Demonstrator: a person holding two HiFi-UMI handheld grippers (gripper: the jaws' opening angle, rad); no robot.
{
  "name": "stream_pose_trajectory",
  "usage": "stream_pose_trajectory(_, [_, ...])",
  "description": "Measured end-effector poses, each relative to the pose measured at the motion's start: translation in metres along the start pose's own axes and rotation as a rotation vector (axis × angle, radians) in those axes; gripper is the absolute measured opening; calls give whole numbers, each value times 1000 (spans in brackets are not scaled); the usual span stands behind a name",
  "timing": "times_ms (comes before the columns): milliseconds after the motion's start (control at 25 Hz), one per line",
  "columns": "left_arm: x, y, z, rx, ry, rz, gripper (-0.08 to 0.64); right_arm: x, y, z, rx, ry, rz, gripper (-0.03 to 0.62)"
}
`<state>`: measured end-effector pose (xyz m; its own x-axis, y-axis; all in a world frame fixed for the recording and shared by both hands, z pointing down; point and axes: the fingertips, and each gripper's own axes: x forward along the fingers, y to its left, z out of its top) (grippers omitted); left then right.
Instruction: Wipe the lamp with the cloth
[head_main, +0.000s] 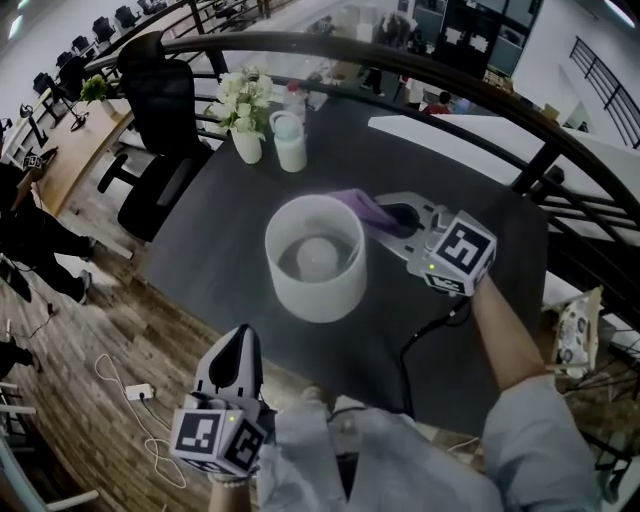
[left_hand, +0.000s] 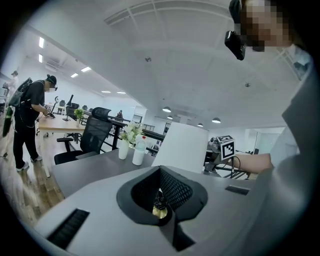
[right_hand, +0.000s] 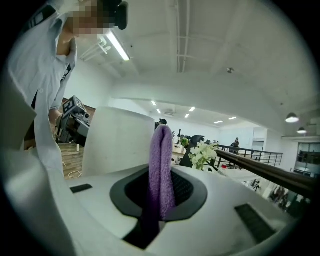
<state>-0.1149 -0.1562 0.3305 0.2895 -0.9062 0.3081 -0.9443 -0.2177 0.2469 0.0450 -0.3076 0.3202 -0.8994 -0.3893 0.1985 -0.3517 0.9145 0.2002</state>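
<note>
The lamp (head_main: 318, 292) stands mid-table, seen from above: a white round shade with the bulb (head_main: 317, 257) inside. My right gripper (head_main: 377, 214) is at the shade's right rim, shut on a folded purple cloth (head_main: 358, 206) that touches the rim. In the right gripper view the cloth (right_hand: 161, 165) sticks up between the jaws, with the shade (right_hand: 117, 145) just to its left. My left gripper (head_main: 243, 338) hangs off the table's near edge, shut and holding nothing. In the left gripper view the shade (left_hand: 182, 147) is ahead and apart from that gripper (left_hand: 161, 200).
The dark table (head_main: 220, 220) carries a vase of white flowers (head_main: 243, 115) and a pale bottle (head_main: 289, 140) at the back. A black office chair (head_main: 160, 130) stands to the left. A black railing (head_main: 400, 50) curves behind. The right gripper's cable (head_main: 425, 335) trails over the near edge.
</note>
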Motion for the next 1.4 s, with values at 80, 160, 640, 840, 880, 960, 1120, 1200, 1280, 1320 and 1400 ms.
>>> stream_pose_trajectory(80, [0,-3,-1,6,3,-10,12,-5,3,-9,26,-1,-17,49])
stream_pose_trajectory(160, [0,-5,-1,10,6,-16,12,-9,5,-19,53,6,-37,49])
stream_pose_trajectory(640, [-2,4,-8,13,37,-8,12,-10,26,-93,212,73,-128,49])
stream_pose_trajectory(840, [-8,5,-15,16,46,-4,12,-12,41,-127,247,125,-165,49])
stream_pose_trajectory(880, [-8,5,-16,16,48,-4,12,-11,43,-134,254,137,-172,49])
stream_pose_trajectory(960, [-8,8,-18,14,54,-1,12,-9,48,-147,271,159,-193,49])
stream_pose_trajectory(1120, [-10,13,-22,7,64,7,12,-3,59,-173,299,207,-230,49])
stream_pose_trajectory(1200, [-11,17,-24,1,69,12,12,2,67,-183,315,226,-239,49])
stream_pose_trajectory(1280, [-12,20,-25,-7,72,16,12,7,77,-191,338,241,-245,49])
stream_pose_trajectory(1320, [-13,22,-26,-9,72,18,12,9,83,-194,350,246,-246,49])
stream_pose_trajectory(1400, [-14,27,-26,-11,72,22,12,14,95,-198,366,258,-243,49])
